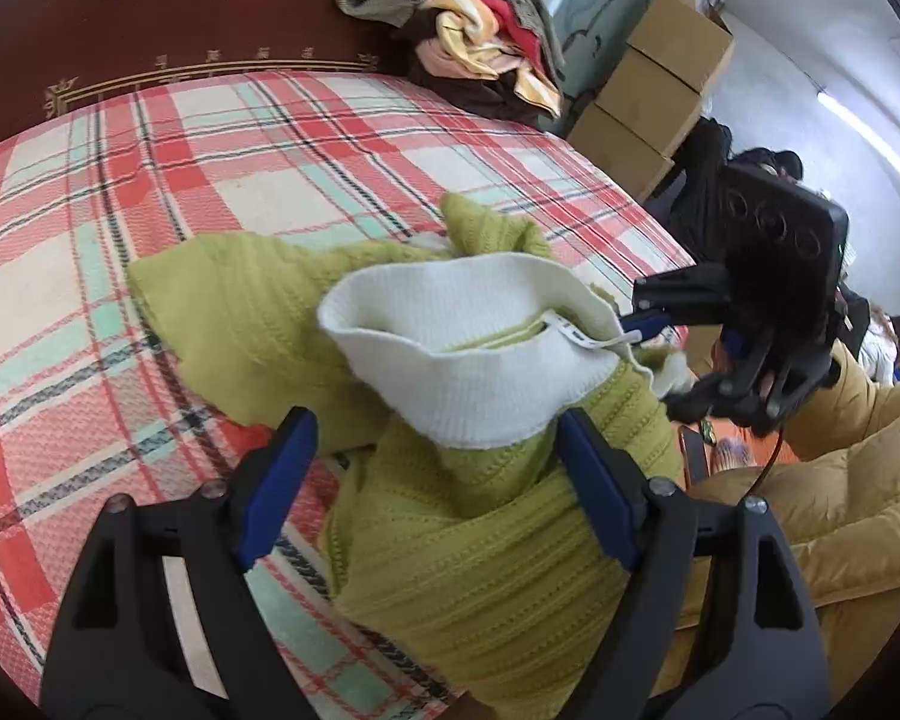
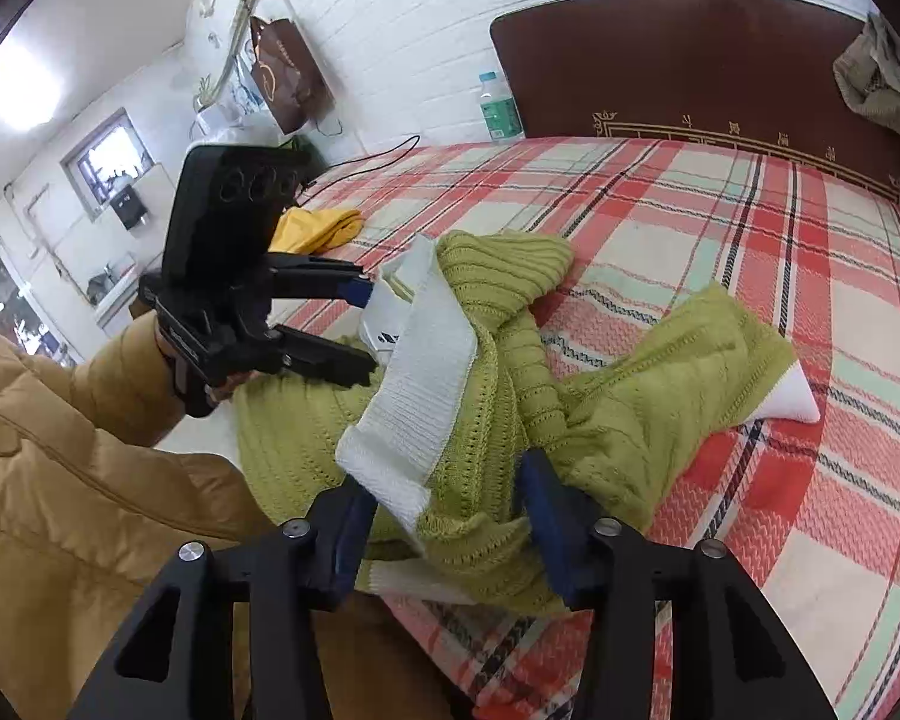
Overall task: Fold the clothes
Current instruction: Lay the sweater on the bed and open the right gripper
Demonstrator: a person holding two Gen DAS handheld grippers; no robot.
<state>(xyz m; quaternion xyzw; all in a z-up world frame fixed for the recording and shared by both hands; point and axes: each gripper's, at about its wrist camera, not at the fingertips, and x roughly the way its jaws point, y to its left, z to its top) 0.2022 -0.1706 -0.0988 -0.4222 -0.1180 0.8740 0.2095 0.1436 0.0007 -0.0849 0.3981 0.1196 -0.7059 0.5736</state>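
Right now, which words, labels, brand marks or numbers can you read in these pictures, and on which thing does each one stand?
None can be read as text.
Neck label inside the white collar of the green sweater: dark marks, too blurred to read.
Brown paper bag on the wall: pale logo and a line of print, too small to read.
Plastic bottle beside the headboard: green label, print too small.
Headboard: gold ornaments only, no letters.

Bare bedspread (image 1: 150, 192) beyond sweater (image 1: 462, 540).

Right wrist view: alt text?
A lime-green knit sweater with white ribbed trim lies on a red plaid bedsheet, bunched between the blue-padded fingers of the right gripper. The left gripper, on a mustard puffer-jacket arm, points at its collar.
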